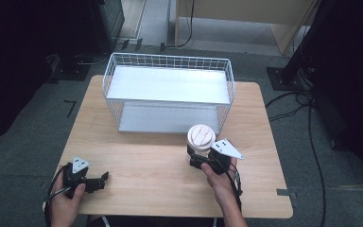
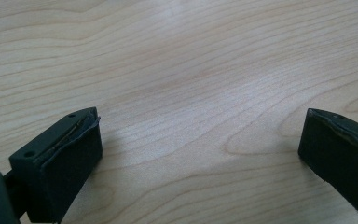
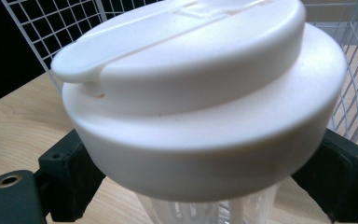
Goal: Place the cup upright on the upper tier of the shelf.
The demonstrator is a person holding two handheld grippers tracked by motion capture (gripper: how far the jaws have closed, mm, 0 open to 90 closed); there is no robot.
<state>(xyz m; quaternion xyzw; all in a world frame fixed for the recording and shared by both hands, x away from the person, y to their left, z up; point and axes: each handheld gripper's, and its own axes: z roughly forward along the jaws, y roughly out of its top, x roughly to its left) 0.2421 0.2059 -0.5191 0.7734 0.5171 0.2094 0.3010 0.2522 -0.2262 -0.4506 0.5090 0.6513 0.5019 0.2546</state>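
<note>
A clear tumbler with a white lid stands upright on the wooden surface, its long axis vertical and the lid facing up, just in front of the white wire basket and toward that basket's right end. The right claw is closed on the tumbler's body below the lid, a jaw on each side, with the person's right hand behind it.

The right gripper view shows what the high view cannot: the lid has a raised top with a flip tab pointing to the left of that view, and the ribbed clear wall of the tumbler shows beneath it, with the basket's mesh right behind.

The left claw rests near the surface's front left corner, held by the left hand. Its own view shows the jaws wide apart over bare wood grain, holding nothing.
</note>
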